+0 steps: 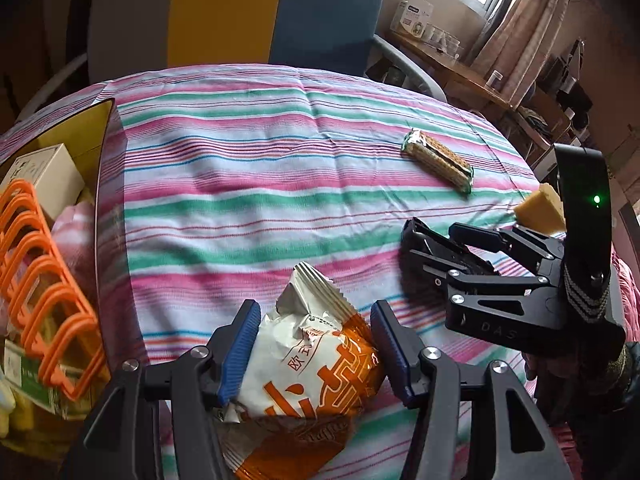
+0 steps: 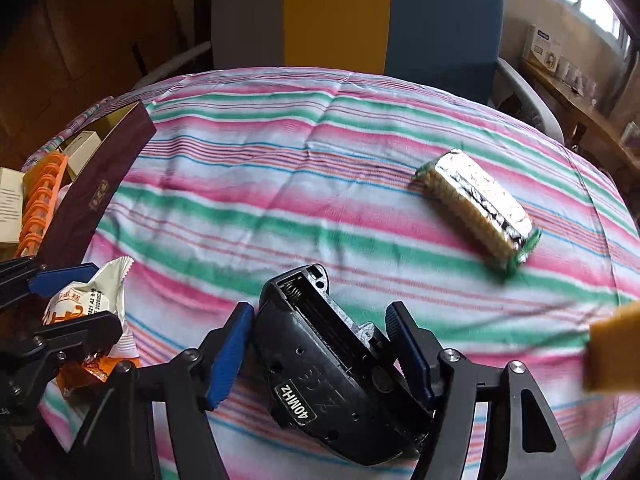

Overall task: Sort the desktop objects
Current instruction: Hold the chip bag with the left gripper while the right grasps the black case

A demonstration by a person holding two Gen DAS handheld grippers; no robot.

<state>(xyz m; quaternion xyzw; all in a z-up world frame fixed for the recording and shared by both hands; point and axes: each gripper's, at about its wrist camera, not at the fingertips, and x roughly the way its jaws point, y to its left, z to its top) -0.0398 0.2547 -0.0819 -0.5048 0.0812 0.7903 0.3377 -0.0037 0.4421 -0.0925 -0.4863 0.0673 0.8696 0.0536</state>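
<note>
A crinkled white-and-orange snack packet (image 1: 316, 364) is clamped by the left gripper (image 1: 316, 356); a black plastic battery-compartment device (image 2: 324, 364) is bracketed by the right gripper's (image 2: 320, 356) jaws; contact cannot be told.

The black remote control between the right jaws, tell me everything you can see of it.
The black remote control looks like hard plastic and lies underside up on the striped cloth. Its battery bay is open and empty, spring showing, with a white 40MHz label near the bottom. It sits tilted between the right gripper's blue pads, which stand close on both sides.

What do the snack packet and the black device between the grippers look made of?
Snack packet: thin glossy plastic film, judging by its crinkles, sheen and serrated end seal. Black device: probably hard moulded plastic, semi-matte, with screw holes and an open battery bay showing a metal spring.
</note>
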